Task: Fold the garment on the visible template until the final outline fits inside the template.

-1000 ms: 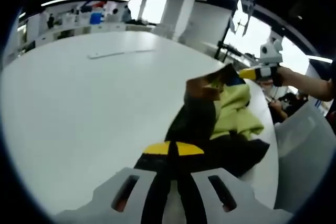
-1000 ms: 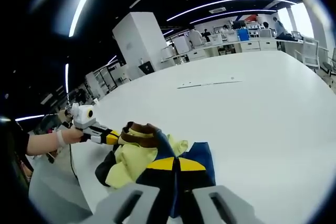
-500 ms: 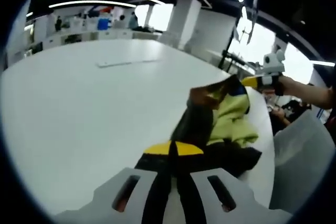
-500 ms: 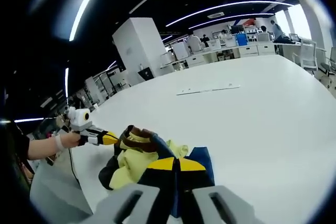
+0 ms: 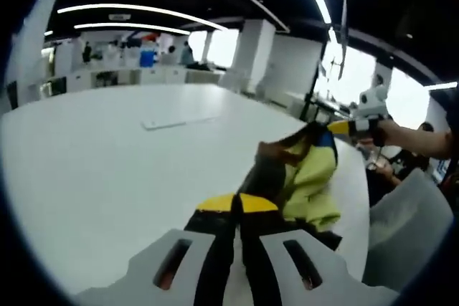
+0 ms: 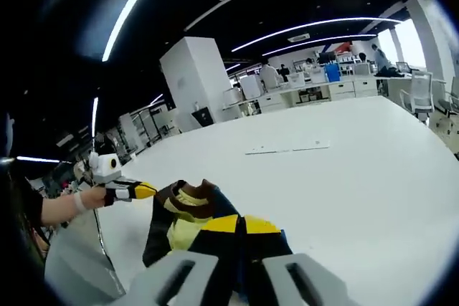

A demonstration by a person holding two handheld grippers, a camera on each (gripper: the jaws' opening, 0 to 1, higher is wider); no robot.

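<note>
The garment (image 5: 305,177), yellow-green with black, blue and a brown collar, hangs bunched between both grippers above the white table (image 5: 107,177). My left gripper (image 5: 237,206) is shut on a dark edge of it at the bottom of the left gripper view. My right gripper (image 5: 351,125) comes in from the right there, holding the far corner. In the right gripper view my right gripper (image 6: 244,226) is shut on the garment (image 6: 183,223), and the left gripper (image 6: 140,190) holds the other end. A thin pale strip (image 5: 179,121) lies on the table farther off, also seen as the strip (image 6: 287,150).
A grey chair back (image 5: 405,234) stands off the table's right edge. The same chair (image 6: 75,266) sits low on the left in the right gripper view. Desks, shelves and people stand far behind the table (image 6: 373,177). A person's hand (image 6: 82,200) holds the left gripper.
Both grippers have risen, lifting the garment off the table. It now hangs narrower and more stretched between them. Both stay shut on it.
</note>
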